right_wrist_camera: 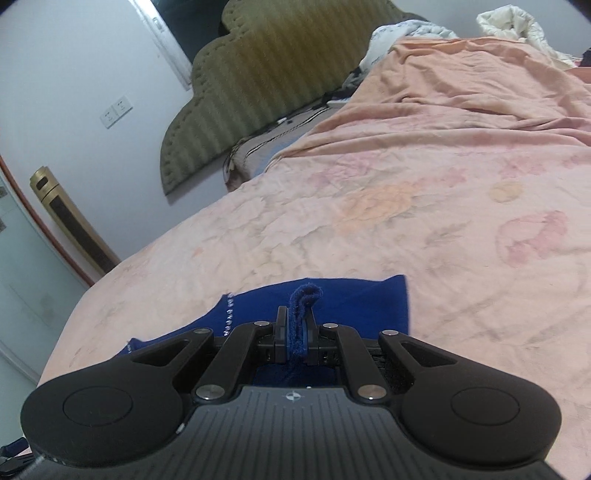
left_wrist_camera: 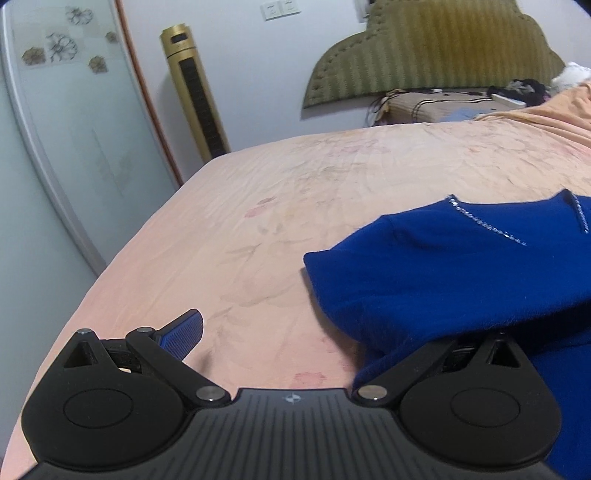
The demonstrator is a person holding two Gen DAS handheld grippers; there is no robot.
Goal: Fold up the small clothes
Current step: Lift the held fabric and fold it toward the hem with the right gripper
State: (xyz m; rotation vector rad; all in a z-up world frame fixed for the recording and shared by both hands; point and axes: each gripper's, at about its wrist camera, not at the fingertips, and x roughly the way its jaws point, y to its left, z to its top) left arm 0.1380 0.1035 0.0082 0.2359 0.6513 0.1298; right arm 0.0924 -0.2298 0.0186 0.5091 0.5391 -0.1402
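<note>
A small blue knit garment point(left_wrist_camera: 443, 273) with a line of rhinestones lies on the pink floral bedsheet point(left_wrist_camera: 295, 206). My left gripper point(left_wrist_camera: 332, 325) is open, low over the sheet. Its left finger point(left_wrist_camera: 183, 334) shows over bare sheet. Its right finger is hidden under the garment's near edge. In the right wrist view my right gripper point(right_wrist_camera: 295, 328) is shut on a bunched fold of the same blue garment point(right_wrist_camera: 369, 299), which spreads flat on the bedsheet point(right_wrist_camera: 406, 221) just beyond the fingers.
A green padded headboard point(left_wrist_camera: 436, 48) and a rumpled pink quilt point(right_wrist_camera: 461, 81) with white bedding point(right_wrist_camera: 509, 26) lie at the far end. A gold tower fan point(left_wrist_camera: 195, 88) and a glass door point(left_wrist_camera: 55, 129) stand left of the bed. The bed's left edge point(left_wrist_camera: 122, 254) is near.
</note>
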